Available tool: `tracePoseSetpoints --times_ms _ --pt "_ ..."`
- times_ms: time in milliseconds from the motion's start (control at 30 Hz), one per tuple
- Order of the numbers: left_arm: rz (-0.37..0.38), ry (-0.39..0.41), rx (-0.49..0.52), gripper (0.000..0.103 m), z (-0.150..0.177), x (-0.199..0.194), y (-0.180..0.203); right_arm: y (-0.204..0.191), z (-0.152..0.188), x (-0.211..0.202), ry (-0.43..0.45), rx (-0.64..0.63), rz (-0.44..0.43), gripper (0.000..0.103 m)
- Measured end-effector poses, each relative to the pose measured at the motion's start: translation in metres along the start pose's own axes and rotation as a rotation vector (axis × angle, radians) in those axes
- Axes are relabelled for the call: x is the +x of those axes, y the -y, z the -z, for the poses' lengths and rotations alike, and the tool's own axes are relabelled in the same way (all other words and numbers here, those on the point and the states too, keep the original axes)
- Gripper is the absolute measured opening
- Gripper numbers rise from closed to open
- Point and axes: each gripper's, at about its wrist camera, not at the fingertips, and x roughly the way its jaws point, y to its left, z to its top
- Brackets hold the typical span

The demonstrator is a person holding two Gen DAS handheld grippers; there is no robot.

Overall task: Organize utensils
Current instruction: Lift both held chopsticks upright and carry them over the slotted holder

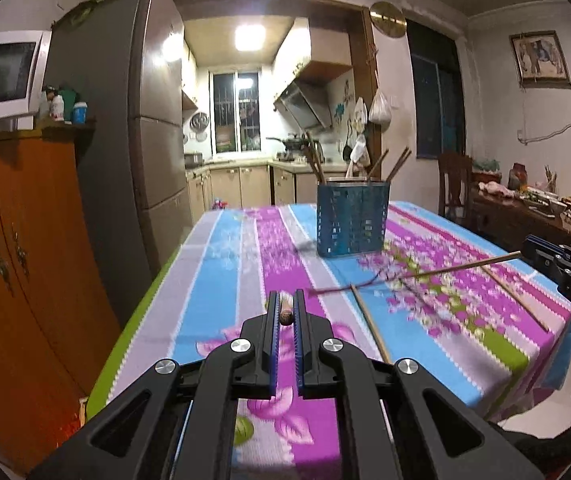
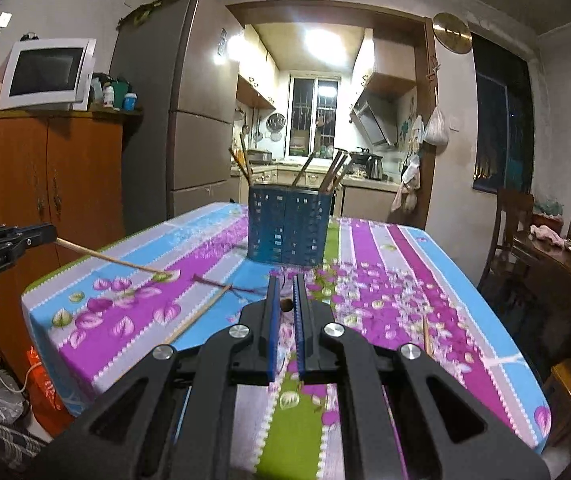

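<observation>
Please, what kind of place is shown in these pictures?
Most likely a home dining room opening onto a small kitchen: a table with a flowered cloth, a tall fridge, a microwave on a wooden cabinet, and kitchen cupboards through the doorway.

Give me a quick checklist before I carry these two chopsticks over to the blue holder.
1. Left tool shut on the left-held chopstick: ok.
2. Right tool shut on the right-held chopstick: ok.
3. Blue holder upright on the table: ok.
4. Free room inside the holder: cannot tell.
5. Table cleared of utensils: not ok; one loose chopstick and a second loose chopstick lie there.
</observation>
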Motion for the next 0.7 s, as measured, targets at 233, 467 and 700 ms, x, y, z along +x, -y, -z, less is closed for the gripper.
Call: tracePoseSetpoints --times_ms 233,467,700 --pt "-0.014 0.044 0.017 0.008 -0.024 0.007 0.004 0.017 -0.024 0.013 0.015 0.033 -0.029 0.005" --pt "-0.031 0.074 0.022 0.008 -0.045 0.021 0.011 0.037 -0.043 0.032 -0.010 0.094 -0.076 0.005" --pt "-0.026 0.103 0.025 0.008 -0.060 0.030 0.015 0.053 -0.058 0.039 0.008 0.117 -0.074 0.005"
